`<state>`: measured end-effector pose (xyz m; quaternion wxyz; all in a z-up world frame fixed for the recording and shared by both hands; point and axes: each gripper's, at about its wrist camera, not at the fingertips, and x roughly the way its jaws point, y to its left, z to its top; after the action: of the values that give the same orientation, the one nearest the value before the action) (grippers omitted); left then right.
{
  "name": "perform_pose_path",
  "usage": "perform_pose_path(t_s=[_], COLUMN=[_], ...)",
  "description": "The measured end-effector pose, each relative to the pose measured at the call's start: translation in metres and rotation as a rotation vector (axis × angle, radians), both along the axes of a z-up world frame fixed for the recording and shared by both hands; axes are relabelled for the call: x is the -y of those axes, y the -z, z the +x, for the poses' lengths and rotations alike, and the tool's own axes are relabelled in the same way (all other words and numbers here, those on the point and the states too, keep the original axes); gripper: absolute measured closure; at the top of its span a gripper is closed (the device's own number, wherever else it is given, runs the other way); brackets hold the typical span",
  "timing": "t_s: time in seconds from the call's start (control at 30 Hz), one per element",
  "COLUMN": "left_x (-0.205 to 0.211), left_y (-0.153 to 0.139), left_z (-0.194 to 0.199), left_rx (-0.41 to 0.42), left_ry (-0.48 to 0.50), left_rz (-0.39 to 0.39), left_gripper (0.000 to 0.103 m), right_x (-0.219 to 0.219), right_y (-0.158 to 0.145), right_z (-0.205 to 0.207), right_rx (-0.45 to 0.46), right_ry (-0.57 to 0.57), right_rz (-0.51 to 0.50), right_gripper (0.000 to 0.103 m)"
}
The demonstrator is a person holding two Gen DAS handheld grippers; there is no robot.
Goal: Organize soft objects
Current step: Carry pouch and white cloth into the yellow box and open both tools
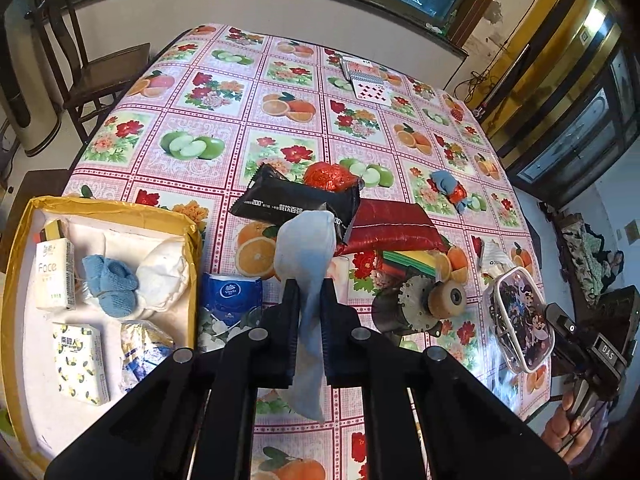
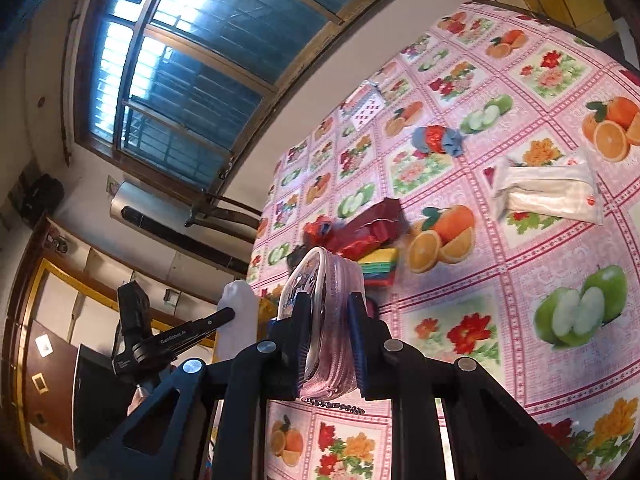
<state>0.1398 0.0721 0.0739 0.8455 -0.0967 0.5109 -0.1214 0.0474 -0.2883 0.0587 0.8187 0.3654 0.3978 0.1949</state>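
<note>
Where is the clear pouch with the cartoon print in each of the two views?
Left wrist view: the pouch is at the lower right, tilted, near the table edge.
Right wrist view: the pouch is at centre bottom, clamped between the jaws of the right gripper.
Shared landmark: the playing cards.

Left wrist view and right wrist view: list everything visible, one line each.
Box: 1, yellow, left.
Tissue packs: 3, white or blue, in and beside box.
Knit item: 1, blue, in box.
Sock: 1, pale blue, in left tongs.
Black packet: 1, centre.
Red pouch: 1, centre.
Playing cards: stack, far side.
Clear case: 1, printed, in right tongs.
Left tongs: shut.
Right tongs: shut.
</note>
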Motion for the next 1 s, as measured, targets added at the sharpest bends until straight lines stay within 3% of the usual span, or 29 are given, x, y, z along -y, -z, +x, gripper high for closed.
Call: perform_pose_path(t_s=[0.27, 0.43, 0.67, 0.93, 0.97, 1.0], left_x=[-0.064, -0.111, -0.16, -0.178, -0.181, -0.182], left_y=[-0.015, -0.003, 0.027, 0.057, 0.058, 0.059], left_z=[-0.018, -0.03, -0.034, -0.035, -0.037, -0.037], left_rx=[0.028, 0.02, -0.011, -0.051, -0.051, -0.055], left_ry=[-0.101, -0.185, -0.307, -0.334, -0.34, -0.347], left_rz=[0.045, 0.083, 0.151, 0.141, 0.125, 0.116], left_gripper=[0.095, 0.095, 0.095, 0.095, 0.091, 0.08], right_x=[-0.115, -0.207, -0.317, -0.356, -0.356, -0.353], right_y=[-0.011, 0.008, 0.049, 0.081, 0.081, 0.08], right_z=[0.03, 0.051, 0.063, 0.049, 0.047, 0.046], right_rx=[0.007, -0.042, -0.094, -0.131, -0.132, -0.128], right_ry=[-0.184, -0.286, -0.354, -0.41, -0.409, -0.403], right_rz=[0.032, 0.033, -0.058, -0.094, -0.101, -0.1], right_gripper=[0.084, 0.084, 0.084, 0.08, 0.08, 0.08])
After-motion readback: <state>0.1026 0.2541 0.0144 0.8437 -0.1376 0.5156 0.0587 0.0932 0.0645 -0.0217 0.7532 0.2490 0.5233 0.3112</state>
